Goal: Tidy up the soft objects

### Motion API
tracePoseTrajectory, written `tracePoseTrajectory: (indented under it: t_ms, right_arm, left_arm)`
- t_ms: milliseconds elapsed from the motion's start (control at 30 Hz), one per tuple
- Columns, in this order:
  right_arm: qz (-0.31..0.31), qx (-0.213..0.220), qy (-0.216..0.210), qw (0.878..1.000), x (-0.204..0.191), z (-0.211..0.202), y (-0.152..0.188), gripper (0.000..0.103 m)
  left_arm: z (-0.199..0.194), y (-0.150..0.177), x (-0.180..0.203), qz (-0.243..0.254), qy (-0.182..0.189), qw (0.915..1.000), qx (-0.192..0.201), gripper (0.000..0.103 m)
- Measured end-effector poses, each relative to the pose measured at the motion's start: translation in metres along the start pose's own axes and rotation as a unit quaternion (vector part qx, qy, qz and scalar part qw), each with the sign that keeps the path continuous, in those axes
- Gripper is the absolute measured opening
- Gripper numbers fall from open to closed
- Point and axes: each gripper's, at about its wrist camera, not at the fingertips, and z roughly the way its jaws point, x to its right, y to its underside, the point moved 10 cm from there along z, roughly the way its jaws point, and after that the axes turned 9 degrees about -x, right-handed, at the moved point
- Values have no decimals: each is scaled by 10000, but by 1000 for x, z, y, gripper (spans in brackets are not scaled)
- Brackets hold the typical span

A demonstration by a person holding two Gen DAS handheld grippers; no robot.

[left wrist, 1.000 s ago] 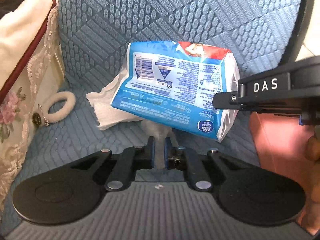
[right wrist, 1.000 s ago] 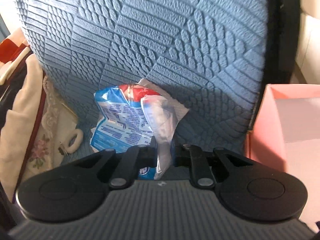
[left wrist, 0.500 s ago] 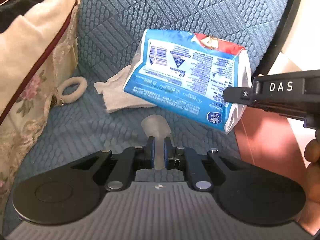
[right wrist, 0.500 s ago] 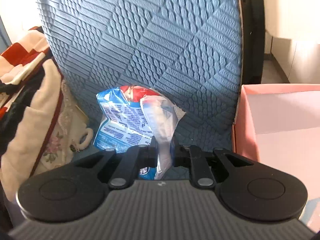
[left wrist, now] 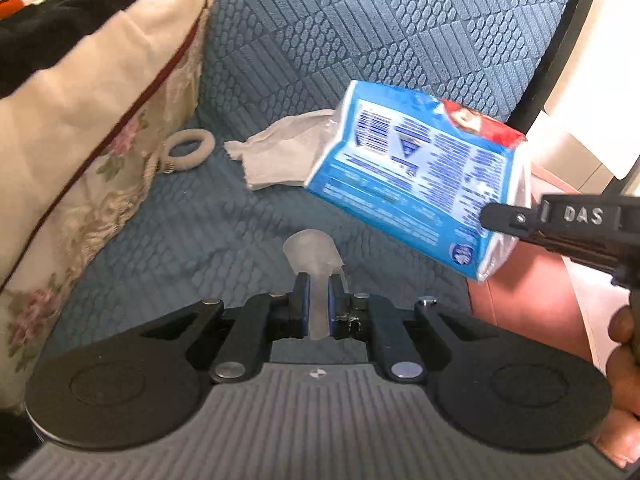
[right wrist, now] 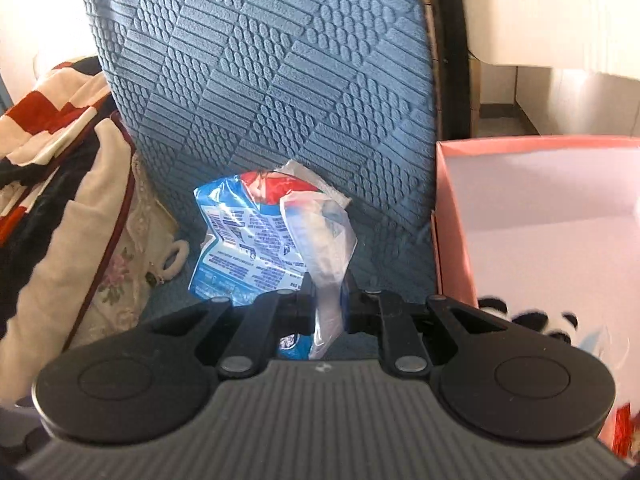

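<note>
the blue tissue pack [left wrist: 416, 176] is being carried higher and further right than a second ago, now clear of the blue quilted seat [left wrist: 192, 248] and hanging over the seat's right edge toward the pink box [right wrist: 560, 216]. more of the box is being shown in the right wrist view than before. the white tissue [left wrist: 280, 152] is being left behind on the seat, partly covered by the pack's far end. the right gripper [right wrist: 329, 288] is being kept nearly closed on the pack's clear plastic end flap, seen pinched between its jaws in both views. the left gripper [left wrist: 319, 296] is being kept almost fully closed on a small translucent scrap [left wrist: 312, 252]; what the scrap is cannot be told. a white hair tie [left wrist: 188, 152] is lying beside the floral cushion [left wrist: 92, 152] at the left. a red, white and black cloth [right wrist: 36, 120] is being seen piled on the cushion. a panda print item [right wrist: 528, 316] is sitting in the box, partly hidden behind the gripper body.
</note>
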Motion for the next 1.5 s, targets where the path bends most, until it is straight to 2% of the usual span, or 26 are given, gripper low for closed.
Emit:
tracePoseTrajectory:
  t_ms: [367,500,667,833,900,1033,1100,1200,1267,1300,1500]
  right_arm:
    - [393,-29,-115,9992,-12,-30,54,16]
    - [736,-244,-220,9967,-8,-30,79,16]
    - [765,-575,-353,9948,-17,-27,106,17]
    - [734,-665,-358,9944,-20,-27,116,20]
    - [739,-758,-488,9932,-21,-26,118,21]
    - [642,-825,-465,9934,-21,-28,122,31]
    - [646,-866,-506,9929,-21,-30,125,32]
    - [480,-695,-513,9951,-21,-43,121,32]
    - [444,-457,-461,9969,-18,-53,116,48]
    - [425,-373,-467,9973,-16,-57,113,51]
    - [-52,32,-688,9976,-30,-62,96,51]
  left_arm:
    - [-32,26,-10,-148,102,9998,43,11]
    - [-33,37,-13,-133,54,9999,-39,11]
    - [-24,41,-13,-134,42,9997,-181,11]
    - [-16,43,-12,-164,-65,9995,-252,11]
    - [-12,43,-13,-190,-105,9993,-291,11]
    - [-8,43,-14,-233,-163,9991,-318,11]
    - [-7,41,-16,-275,-209,9989,-317,11]
    - [-7,39,-19,-358,-228,9986,-305,11]
    - [-7,39,-19,-368,-244,9986,-287,11]
    - [-7,39,-20,-387,-240,9985,-291,11]
    - [-7,39,-19,-464,-190,9983,-297,11]
